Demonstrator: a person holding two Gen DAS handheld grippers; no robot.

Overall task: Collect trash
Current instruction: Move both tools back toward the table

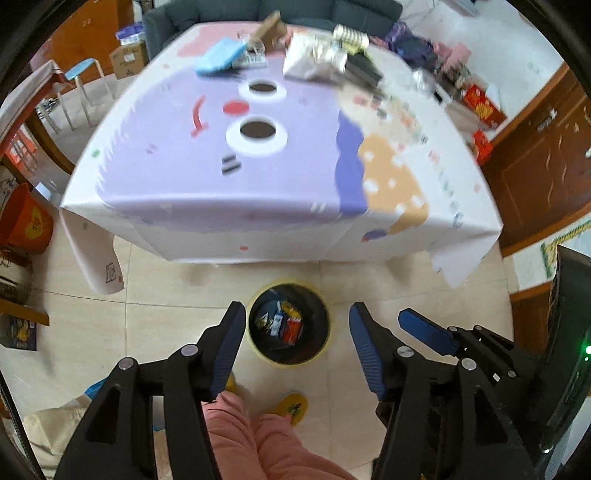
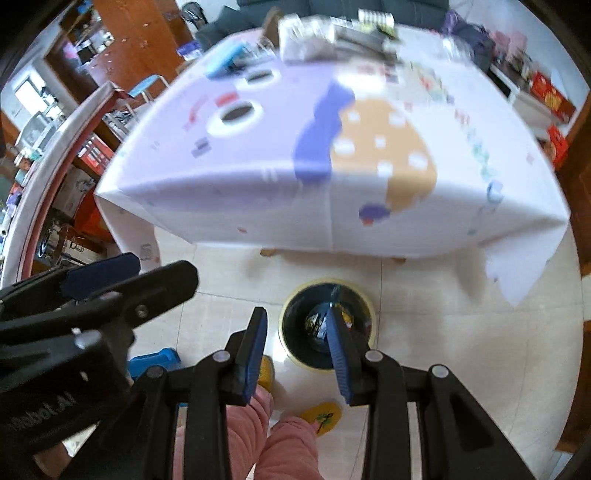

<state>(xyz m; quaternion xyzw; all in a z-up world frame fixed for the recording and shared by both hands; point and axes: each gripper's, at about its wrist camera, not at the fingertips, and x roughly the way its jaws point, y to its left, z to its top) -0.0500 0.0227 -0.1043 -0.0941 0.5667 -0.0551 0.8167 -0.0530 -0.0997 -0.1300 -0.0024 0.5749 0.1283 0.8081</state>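
On the tiled floor in front of the table stands a round bin [image 1: 322, 347] with a yellow rim and a black liner; several colourful wrappers [image 1: 282, 325] lie inside it. My left gripper [image 1: 295, 309] hovers above the bin, open, with nothing between its blue pads. My right gripper [image 2: 295, 312] is also open and empty above the bin [image 2: 364, 306], close beside the left gripper [image 2: 105, 273]. At the table's far end lie a silvery bag [image 1: 308, 59], a blue pack [image 1: 219, 57] and a brown box [image 1: 271, 26], all blurred.
The table [image 1: 166, 166] wears a white and lilac cloth hanging over its near edge. A person's pink trouser legs [image 1: 255, 435] and yellow slippers [image 1: 291, 408] are right below the grippers. A blue stool [image 1: 83, 70], an orange bucket [image 1: 27, 221] and boxes [image 1: 484, 107] flank the table.
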